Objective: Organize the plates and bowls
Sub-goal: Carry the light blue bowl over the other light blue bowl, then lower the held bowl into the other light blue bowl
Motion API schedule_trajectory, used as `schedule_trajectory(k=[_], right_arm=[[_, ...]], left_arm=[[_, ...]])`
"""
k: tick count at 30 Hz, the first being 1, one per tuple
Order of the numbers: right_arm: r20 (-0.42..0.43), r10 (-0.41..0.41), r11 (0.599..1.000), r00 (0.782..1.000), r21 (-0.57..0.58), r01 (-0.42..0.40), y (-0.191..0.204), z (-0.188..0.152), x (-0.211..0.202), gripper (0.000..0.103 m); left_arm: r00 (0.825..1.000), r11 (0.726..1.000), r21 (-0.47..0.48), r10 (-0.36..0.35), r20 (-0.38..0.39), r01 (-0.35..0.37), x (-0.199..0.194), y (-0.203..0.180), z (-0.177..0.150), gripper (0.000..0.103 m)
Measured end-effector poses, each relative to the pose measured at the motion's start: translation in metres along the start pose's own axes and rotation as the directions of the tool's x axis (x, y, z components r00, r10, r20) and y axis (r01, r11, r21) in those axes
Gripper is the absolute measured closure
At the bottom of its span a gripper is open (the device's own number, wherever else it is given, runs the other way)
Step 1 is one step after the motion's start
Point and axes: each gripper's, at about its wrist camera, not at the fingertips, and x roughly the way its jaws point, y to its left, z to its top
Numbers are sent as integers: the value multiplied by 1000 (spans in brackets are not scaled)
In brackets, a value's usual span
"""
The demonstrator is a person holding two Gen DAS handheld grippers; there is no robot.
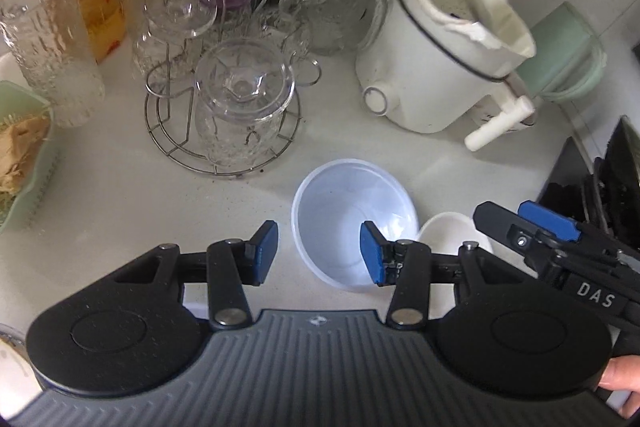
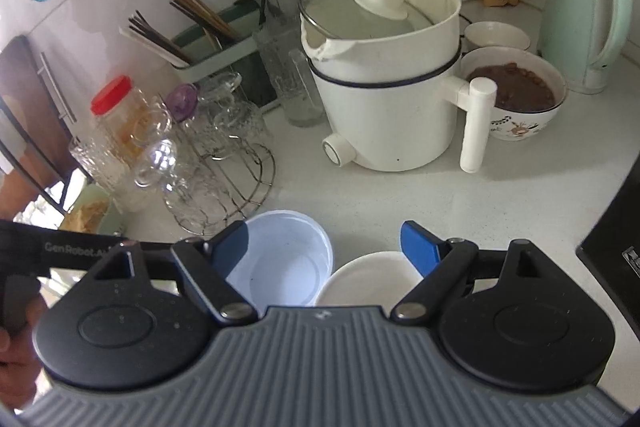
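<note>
A translucent white plastic bowl (image 1: 352, 211) (image 2: 280, 259) stands empty on the white counter. A smaller white dish (image 1: 448, 231) (image 2: 368, 279) touches its right side. My left gripper (image 1: 319, 253) is open just above the bowl's near left rim, one blue pad outside the rim and the other over the inside, neither pressing on it. My right gripper (image 2: 326, 249) is open wide, hanging over both the bowl and the white dish with nothing held. The right gripper's fingers (image 1: 548, 223) reach in over the white dish from the right.
Behind the bowl stand a wire rack of glass cups (image 1: 224, 107) and a white electric pot (image 2: 384, 87). A patterned bowl of brown food (image 2: 516, 99), a small white bowl (image 2: 496, 35) and a green kettle (image 2: 584, 15) are at the back right. A dark stove (image 1: 600, 187) borders the right.
</note>
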Motion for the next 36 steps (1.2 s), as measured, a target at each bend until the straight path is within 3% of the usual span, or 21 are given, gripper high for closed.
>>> schedule_trajectory(k=[2,7,9,16,20,22,29,36], right_arm=[[-13,3,1000,1000,-14,-3,-3,2,8,24],[-68,30,999,997,-27,-32,-10,7,29,47],[-92,40,998,995,-41,-44,-11,8,40,47],[-176,27,990,984,-133,-51,4,-2,87,68],[-223,7,990,975,-137,-38,6,-9,104,74],[-245,19,991,969,-124,-50,6,-11,109,81],[-225,54,994,973,-77,-73,5,-5,102,81],[-168,88,995,982,-35,-95,13,6,77,81]], left_arm=[[1000,1000,-12,-1,-14,1,10,3,2,52],[999,998,-60,-11,-35,9,29,12,1,52],[998,996,-82,-29,-48,25,37,15,-2,53],[999,999,-51,-23,-44,21,58,18,-14,63],[997,997,-67,-43,-61,39,66,17,-19,67],[997,997,-69,-48,-62,44,68,14,-23,67],[998,995,-90,-51,-26,49,58,15,-16,67],[998,995,-82,-61,26,63,23,15,-5,67]])
